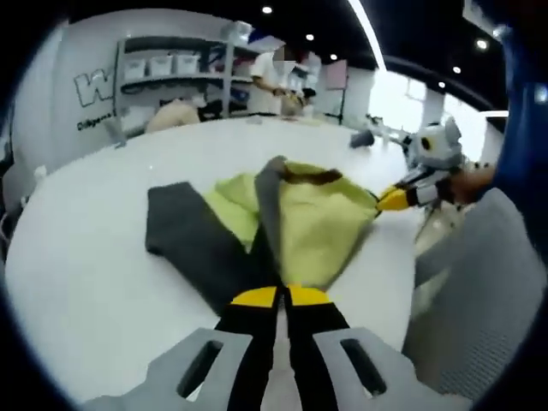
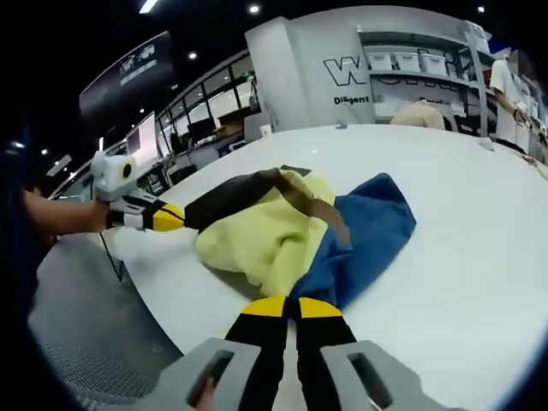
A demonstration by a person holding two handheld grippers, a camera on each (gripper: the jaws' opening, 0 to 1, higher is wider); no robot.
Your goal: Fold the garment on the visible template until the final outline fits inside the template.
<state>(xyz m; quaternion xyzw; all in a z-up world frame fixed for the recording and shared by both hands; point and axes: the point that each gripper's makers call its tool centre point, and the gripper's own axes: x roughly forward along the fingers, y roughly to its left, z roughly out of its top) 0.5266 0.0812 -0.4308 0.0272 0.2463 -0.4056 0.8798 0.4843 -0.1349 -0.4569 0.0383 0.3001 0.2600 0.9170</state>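
A yellow-green garment (image 1: 321,223) with a brown collar trim and a blue part (image 2: 368,231) lies bunched on the white table. Under it a dark grey flat sheet (image 1: 184,231), apparently the template, sticks out to one side (image 2: 227,195). My left gripper (image 1: 278,296) is shut on the garment's near edge, its yellow-tipped jaws pressed together on the cloth. It comes into the right gripper view from the left (image 2: 167,217). My right gripper (image 2: 291,306) is shut on the cloth where yellow meets blue. In the left gripper view it enters from the right (image 1: 396,199), at the garment's corner.
The white table (image 1: 94,257) is round, with its edge close to both grippers. A grey perforated surface (image 1: 479,291) lies beyond that edge. Shelves with bins (image 1: 167,68) and a person (image 1: 278,81) are at the far side. A tan object (image 2: 419,116) rests near the far rim.
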